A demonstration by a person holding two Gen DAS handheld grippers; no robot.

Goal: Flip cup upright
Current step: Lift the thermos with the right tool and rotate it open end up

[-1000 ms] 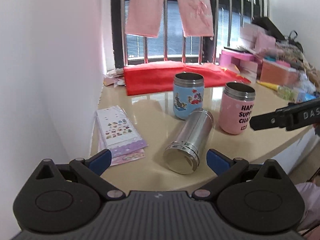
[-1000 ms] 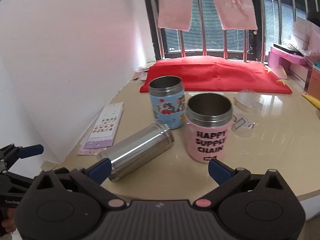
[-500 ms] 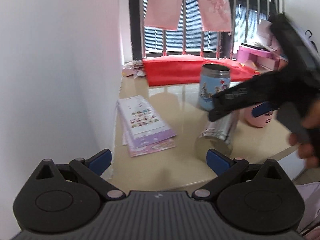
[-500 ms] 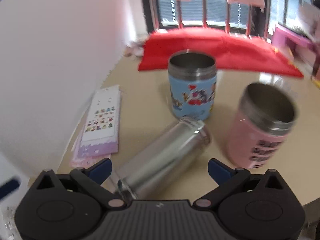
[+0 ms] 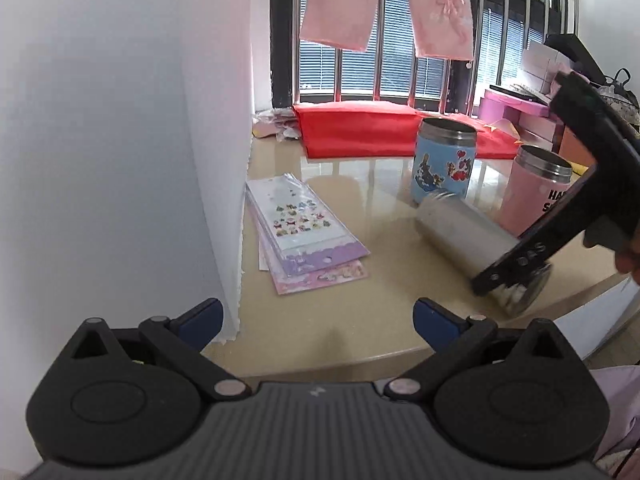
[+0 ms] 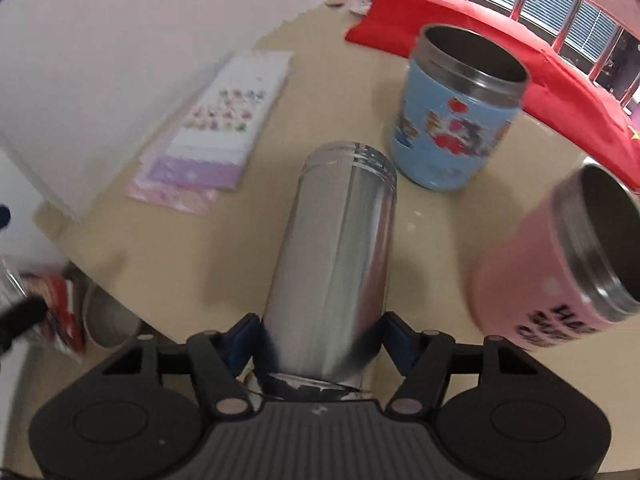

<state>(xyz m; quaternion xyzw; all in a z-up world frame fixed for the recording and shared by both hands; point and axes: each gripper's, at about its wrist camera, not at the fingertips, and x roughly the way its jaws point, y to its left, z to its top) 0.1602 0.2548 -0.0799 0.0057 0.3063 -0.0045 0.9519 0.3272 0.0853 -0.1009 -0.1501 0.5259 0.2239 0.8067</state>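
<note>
**Steel cup lies on its side, base end between my right jaws**

My right gripper sits low over the counter, its jaws narrowed around the base end of the steel cup. The blue pads look to be touching or all but touching the cup's two sides; I cannot tell whether they are pressing yet. The cup lies flat, its long axis running straight out from the jaws toward 12 o'clock, threaded mouth at the far end. The blue cup stands upright just beyond that mouth at about 1 o'clock, and the pink cup stands near at 3 o'clock.

My left gripper hangs back at the counter's near edge, jaws wide and empty, with the steel cup off at 2 o'clock. The sticker sheets lie at 12 o'clock. The right hand is plainly the nearer one, and I judge the lift must swing the mouth up and clear of the blue cup.
</note>
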